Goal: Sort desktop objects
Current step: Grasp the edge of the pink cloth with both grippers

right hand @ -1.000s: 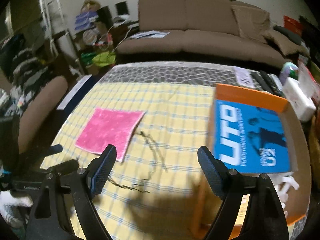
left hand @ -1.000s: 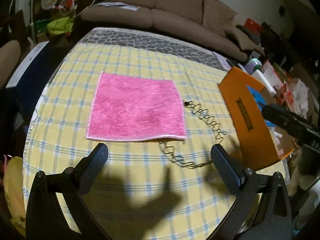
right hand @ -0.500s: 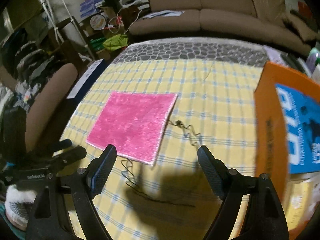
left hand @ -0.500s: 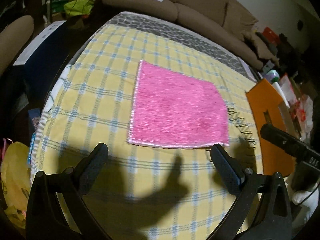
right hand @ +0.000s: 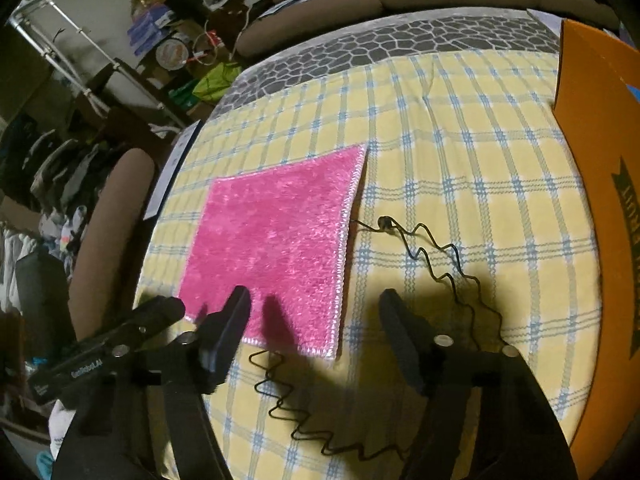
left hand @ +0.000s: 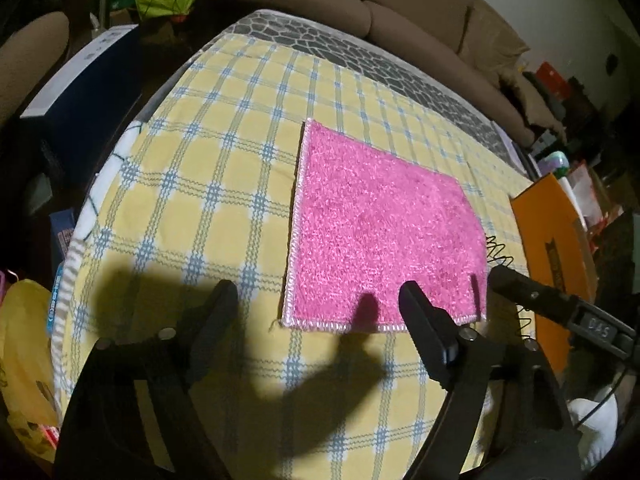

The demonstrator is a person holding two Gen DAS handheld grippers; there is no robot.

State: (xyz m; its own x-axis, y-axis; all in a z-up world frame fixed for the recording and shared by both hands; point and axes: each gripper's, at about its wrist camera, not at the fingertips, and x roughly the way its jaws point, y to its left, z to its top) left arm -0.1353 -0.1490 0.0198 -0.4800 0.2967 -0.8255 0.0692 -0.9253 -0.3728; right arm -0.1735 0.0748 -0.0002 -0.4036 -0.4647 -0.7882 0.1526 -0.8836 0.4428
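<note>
The left gripper (left hand: 316,304) had its two fingers spread apart and empty, poised over the near edge of the pink cloth (left hand: 384,236), with the right finger (left hand: 424,320) above the cloth's near hem and the other off its near left corner. The right gripper (right hand: 316,316) was likewise spread and held nothing; its left finger (right hand: 228,320) sat over the cloth's (right hand: 276,236) near edge and the other finger over the bare tablecloth (right hand: 460,152) beside the cloth's near right corner. Each gripper showed in the other's view, the two near each other at the cloth's near edge.

The cloth lay flat on the yellow checked tablecloth (left hand: 192,184), about midway across the table. A black crinkled cord (right hand: 436,256) lay just beside the cloth's right edge and ran round past its near right corner. An orange box (right hand: 600,168) stood at the table's right edge, apart from the cloth. A brown sofa (left hand: 400,12) stood beyond the table's far edge.
</note>
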